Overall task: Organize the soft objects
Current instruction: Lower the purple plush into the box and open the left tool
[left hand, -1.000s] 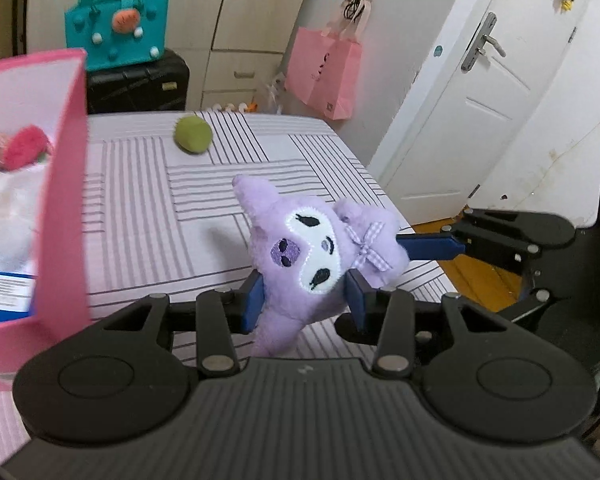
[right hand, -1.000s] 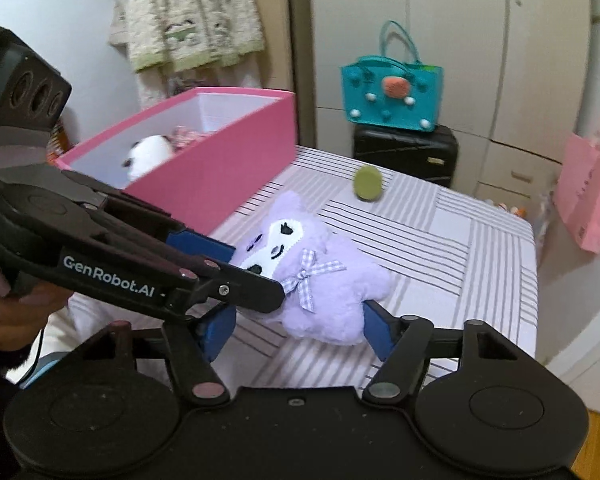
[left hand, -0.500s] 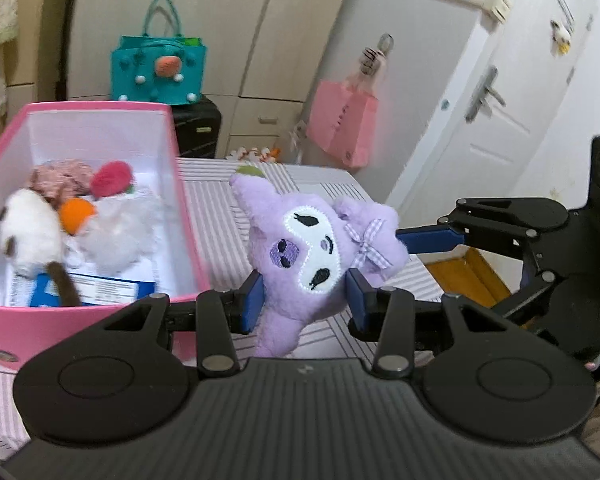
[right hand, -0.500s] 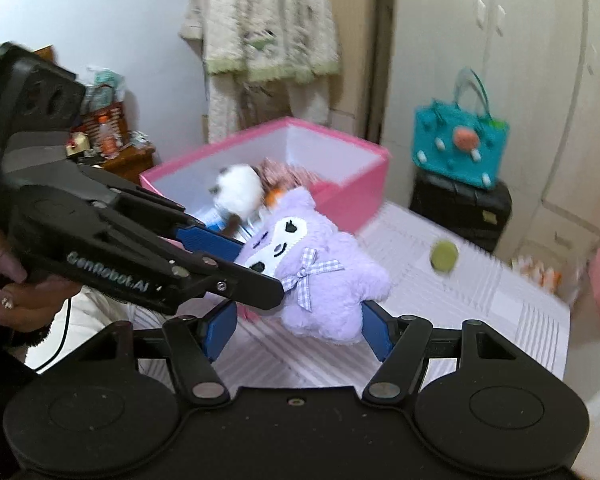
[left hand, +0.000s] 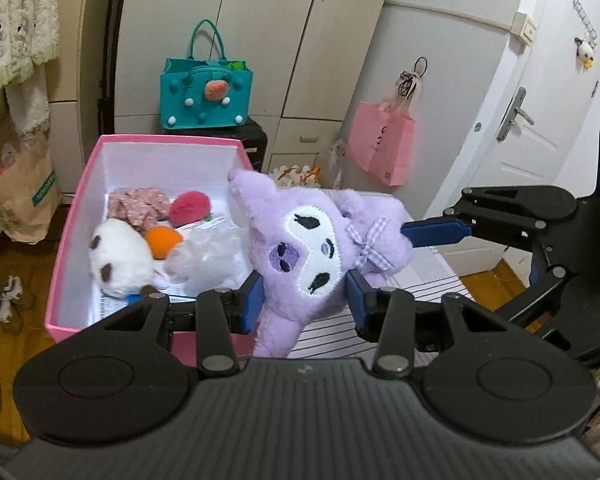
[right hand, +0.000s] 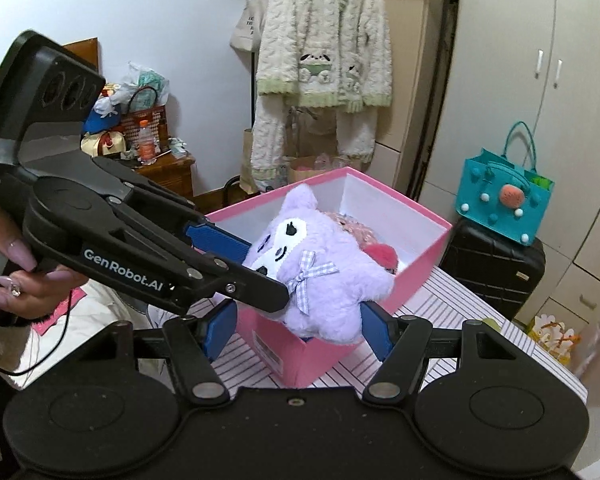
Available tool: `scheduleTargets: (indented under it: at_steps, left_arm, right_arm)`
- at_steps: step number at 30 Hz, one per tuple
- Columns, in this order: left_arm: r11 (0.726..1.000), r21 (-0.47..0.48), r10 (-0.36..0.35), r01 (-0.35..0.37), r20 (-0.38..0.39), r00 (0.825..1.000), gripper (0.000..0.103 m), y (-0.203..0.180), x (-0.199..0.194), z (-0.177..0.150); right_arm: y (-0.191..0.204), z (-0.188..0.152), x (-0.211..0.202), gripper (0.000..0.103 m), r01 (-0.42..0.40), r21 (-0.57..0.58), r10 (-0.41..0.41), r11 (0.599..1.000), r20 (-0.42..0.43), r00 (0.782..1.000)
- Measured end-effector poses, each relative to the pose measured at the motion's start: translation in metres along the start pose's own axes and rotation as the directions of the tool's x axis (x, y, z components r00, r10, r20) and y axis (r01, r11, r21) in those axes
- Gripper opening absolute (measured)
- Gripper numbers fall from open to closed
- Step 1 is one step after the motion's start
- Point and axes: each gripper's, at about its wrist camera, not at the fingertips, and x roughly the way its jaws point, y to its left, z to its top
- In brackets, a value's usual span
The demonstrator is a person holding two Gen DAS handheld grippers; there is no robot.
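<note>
Left wrist view, from the left: a cream knitted cardigan [left hand: 8, 20] hangs on the wall above a brown paper bag [left hand: 20, 196] on the wooden floor. One open pink cardboard box [left hand: 70, 216] sits on the striped grey-and-white surface [left hand: 412, 292]; inside it I count one white plush with brown patches [left hand: 118, 260], one pink patterned cloth bundle [left hand: 140, 206], one orange ball [left hand: 164, 240], one red pompom [left hand: 190, 208] and one crumpled clear bag [left hand: 208, 258]. Behind stand one teal felt handbag [left hand: 204, 92] on a black suitcase [left hand: 254, 144], beige wardrobes, one pink paper bag [left hand: 380, 148] and a white door [left hand: 540, 92].

The left claw [left hand: 304, 300], partly closed, pinches one purple plush doll with a checked bow [left hand: 312, 248] by its lower body, held up beside the box's right wall. The right claw [right hand: 300, 324] stands wider: its right pad touches the doll, the left pad hangs clear.
</note>
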Motion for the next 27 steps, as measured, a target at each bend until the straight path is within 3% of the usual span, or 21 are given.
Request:
scheduleTargets:
  at_steps: [12, 22, 27]
  left_arm:
    - [0.998, -0.039, 0.047, -0.049, -0.032, 0.998, 0.042, 0.032, 0.002, 0.016]
    - [0.983, -0.169, 0.052, -0.072, -0.122, 0.991, 0.042, 0.084, 0.057, 0.018]
    - [0.972, -0.224, 0.032, -0.07, -0.168, 0.985, 0.042, 0.104, 0.079, 0.016]
  right_arm:
    - [0.0, 0.026, 0.043, 0.072, 0.005, -0.009, -0.006, 1.0, -0.033, 0.999]
    - [-0.02, 0.029, 0.115, 0.072, 0.009, 0.019, -0.006, 1.0, -0.137, 0.991]
    - [-0.022, 0.029, 0.136, 0.072, 0.021, -0.022, -0.024, 1.0, -0.172, 0.985]
